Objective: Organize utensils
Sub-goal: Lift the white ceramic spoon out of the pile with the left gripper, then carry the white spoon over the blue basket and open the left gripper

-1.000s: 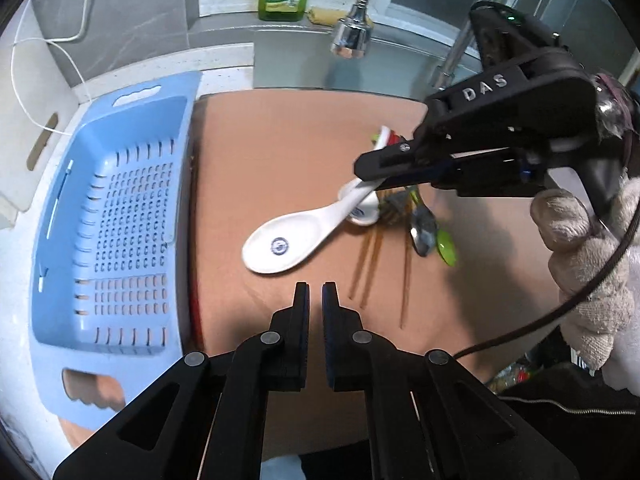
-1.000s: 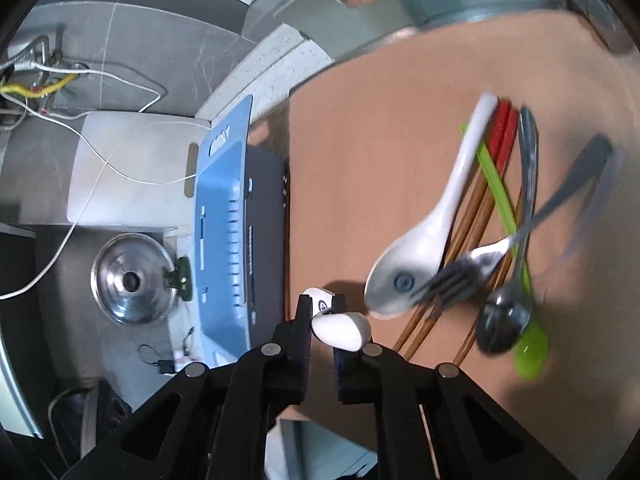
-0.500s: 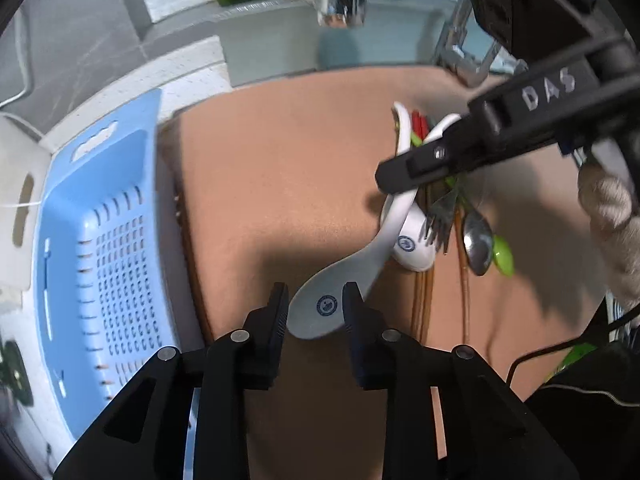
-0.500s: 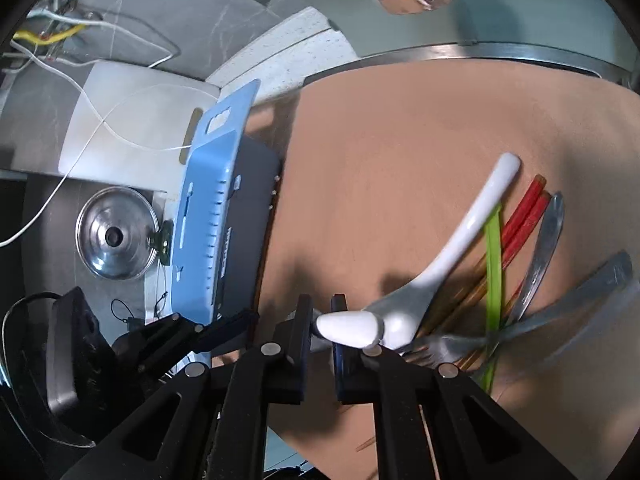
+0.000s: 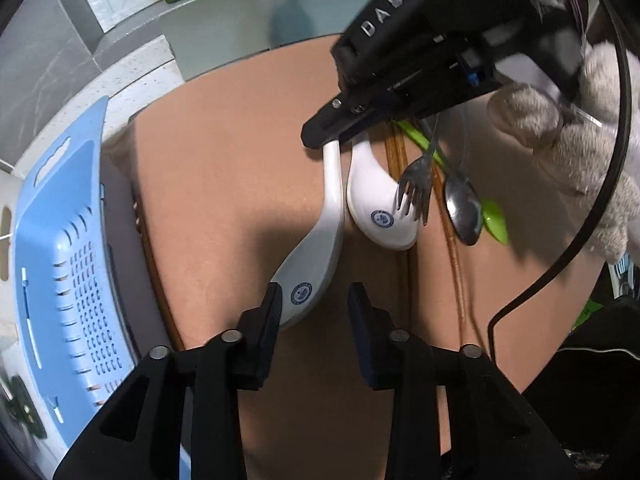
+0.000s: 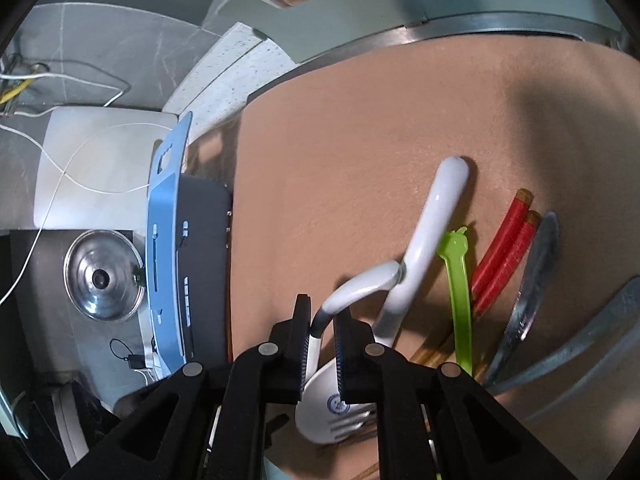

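- Left wrist view, far left: blue basket (image 5: 60,280) sits off the edge of the brown mat (image 5: 220,200), nothing in it that I can see.
- Bottom middle: left gripper (image 5: 314,304) is spread. Its jaws have just been opening, then eased back in a touch. The spoon (image 5: 320,248) bowl lies between them, and only the left finger looks like it meets the bowl's edge.
- The spoon runs up the middle of the frame, with the right gripper (image 5: 320,140) pinching its handle.
- Just right of it: second spoon (image 5: 376,208) with a fork (image 5: 416,196) resting on its bowl.
- Further right: metal spoon (image 5: 460,208), then green spoon (image 5: 494,220), all on the mat.
- Upper right: gloved hand (image 5: 580,140) holding the right gripper.
- Right wrist view, left side: a pot lid (image 6: 102,276) beside the basket. Right side: red chopsticks (image 6: 504,252).
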`<action>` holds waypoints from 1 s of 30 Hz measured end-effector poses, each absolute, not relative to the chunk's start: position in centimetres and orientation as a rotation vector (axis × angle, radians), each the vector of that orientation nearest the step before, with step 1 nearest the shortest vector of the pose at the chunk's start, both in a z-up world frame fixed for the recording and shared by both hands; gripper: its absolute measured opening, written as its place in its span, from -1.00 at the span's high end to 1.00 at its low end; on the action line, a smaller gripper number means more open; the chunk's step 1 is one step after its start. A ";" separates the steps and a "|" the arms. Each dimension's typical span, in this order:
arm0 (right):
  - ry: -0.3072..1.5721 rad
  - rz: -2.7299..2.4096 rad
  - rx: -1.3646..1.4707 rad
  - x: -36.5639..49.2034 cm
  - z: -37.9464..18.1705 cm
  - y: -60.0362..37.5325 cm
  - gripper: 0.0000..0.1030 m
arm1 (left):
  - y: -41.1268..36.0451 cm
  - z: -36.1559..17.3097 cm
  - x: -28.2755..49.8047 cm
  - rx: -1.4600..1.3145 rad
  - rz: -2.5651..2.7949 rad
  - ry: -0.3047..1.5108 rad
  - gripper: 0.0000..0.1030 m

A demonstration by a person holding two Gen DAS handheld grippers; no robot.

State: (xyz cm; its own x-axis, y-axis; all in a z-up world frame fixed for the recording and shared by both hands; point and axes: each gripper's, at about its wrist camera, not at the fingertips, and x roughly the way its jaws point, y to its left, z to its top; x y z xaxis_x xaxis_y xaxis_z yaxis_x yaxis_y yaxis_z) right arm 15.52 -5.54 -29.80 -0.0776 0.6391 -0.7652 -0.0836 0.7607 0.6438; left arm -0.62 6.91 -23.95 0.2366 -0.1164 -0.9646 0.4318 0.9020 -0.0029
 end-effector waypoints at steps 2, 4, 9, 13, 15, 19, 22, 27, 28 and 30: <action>1.550 0.636 0.468 15.6 -30.0 -5.4 0.80 | 6.7 -24.3 -0.8 0.306 -0.395 1.272 0.67; 1.547 0.637 0.465 15.5 -29.9 -5.1 0.80 | 6.2 -24.5 -1.1 0.328 -0.415 1.258 0.74; 1.531 0.649 0.472 15.1 -28.9 -4.7 0.86 | 5.8 -23.9 -1.8 0.325 -0.425 1.239 0.81; 1.519 0.667 0.488 14.8 -27.5 -4.5 0.87 | 6.1 -22.5 -2.9 0.321 -0.411 1.208 0.81; 1.504 0.680 0.490 14.5 -26.6 -4.3 0.87 | 6.3 -21.7 -3.4 0.323 -0.402 1.187 0.81; 1.467 0.719 0.474 13.8 -24.1 -3.4 0.87 | 7.1 -19.6 -4.6 0.314 -0.384 1.141 0.82; 1.442 0.752 0.467 13.4 -22.3 -2.5 0.87 | 8.2 -17.9 -5.2 0.299 -0.365 1.111 0.82; 1.381 0.828 0.421 12.8 -18.5 0.4 0.87 | 10.7 -15.7 -5.1 0.282 -0.312 1.058 0.82; 1.374 0.839 0.413 12.7 -18.1 0.8 0.87 | 11.2 -15.4 -5.1 0.275 -0.300 1.050 0.82; 1.366 0.865 0.394 12.7 -17.3 2.5 0.87 | 12.5 -15.1 -4.9 0.260 -0.274 1.039 0.82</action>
State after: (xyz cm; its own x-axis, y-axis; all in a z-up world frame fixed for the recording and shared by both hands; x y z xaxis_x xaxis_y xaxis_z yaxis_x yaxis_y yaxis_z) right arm 12.75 2.50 -17.30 -0.0321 0.7299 -0.6828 -0.3052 0.6433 0.7021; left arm -4.92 12.53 -15.12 0.4792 -0.0991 -0.8721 0.3431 0.9357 0.0821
